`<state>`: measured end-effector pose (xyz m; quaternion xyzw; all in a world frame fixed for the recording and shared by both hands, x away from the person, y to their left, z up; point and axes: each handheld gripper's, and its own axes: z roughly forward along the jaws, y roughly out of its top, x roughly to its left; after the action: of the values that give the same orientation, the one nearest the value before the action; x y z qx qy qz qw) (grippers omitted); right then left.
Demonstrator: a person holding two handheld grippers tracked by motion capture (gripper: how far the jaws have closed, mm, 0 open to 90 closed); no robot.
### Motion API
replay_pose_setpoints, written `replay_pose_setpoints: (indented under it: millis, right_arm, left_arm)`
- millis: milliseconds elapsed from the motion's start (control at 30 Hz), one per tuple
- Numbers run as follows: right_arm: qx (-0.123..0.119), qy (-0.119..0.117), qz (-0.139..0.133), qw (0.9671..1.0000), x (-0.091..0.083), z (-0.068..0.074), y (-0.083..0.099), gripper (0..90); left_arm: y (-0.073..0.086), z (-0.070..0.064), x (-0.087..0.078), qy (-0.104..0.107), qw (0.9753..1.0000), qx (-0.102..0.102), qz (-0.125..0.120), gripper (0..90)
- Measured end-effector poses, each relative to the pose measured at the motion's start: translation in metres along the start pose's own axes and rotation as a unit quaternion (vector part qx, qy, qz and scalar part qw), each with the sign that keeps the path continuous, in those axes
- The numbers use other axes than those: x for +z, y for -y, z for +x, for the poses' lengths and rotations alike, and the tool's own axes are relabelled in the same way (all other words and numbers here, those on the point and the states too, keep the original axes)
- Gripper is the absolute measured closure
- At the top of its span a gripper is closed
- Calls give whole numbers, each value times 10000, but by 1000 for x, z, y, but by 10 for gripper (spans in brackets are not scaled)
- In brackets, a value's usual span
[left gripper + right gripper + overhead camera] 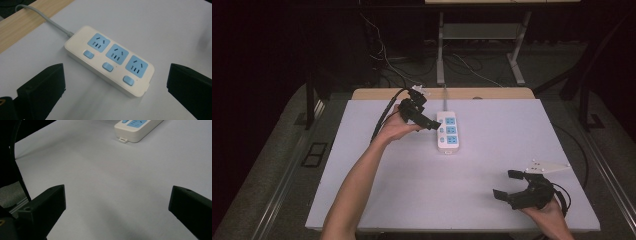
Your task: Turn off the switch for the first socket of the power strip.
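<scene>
Power strip (109, 60) beyond left gripper (115, 82) | jaws spread, clear of it

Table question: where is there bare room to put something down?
Most of the white table is bare: the stretch between the power strip and the right gripper, plus the far right. It is crowded where the left gripper meets the strip.

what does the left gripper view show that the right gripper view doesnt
Left gripper view alone: the power strip's whole top, with three blue sockets, three blue switches, its grey cord and the wooden table edge.

Right gripper view alone: the strip's near end with a small tab, and a wide stretch of bare white tabletop.

Both: open black jaws at the bottom corners, the white tabletop, and the strip.
</scene>
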<state>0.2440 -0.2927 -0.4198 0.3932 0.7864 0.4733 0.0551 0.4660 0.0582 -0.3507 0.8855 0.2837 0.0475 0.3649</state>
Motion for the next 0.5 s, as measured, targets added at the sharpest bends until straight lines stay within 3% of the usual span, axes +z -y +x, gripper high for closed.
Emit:
replay_pose_setpoints:
  millis: [233,500]
  right_arm:
    - [-12,-9,5,10000,0,0,0,8]
    - [-13,-8,-9,10000,-2,-1,0,8]
  left_arm:
    - [-8,5,13,30,10000,-85,13,8]
    - [-18,6,28,-18,10000,-8,83,68]
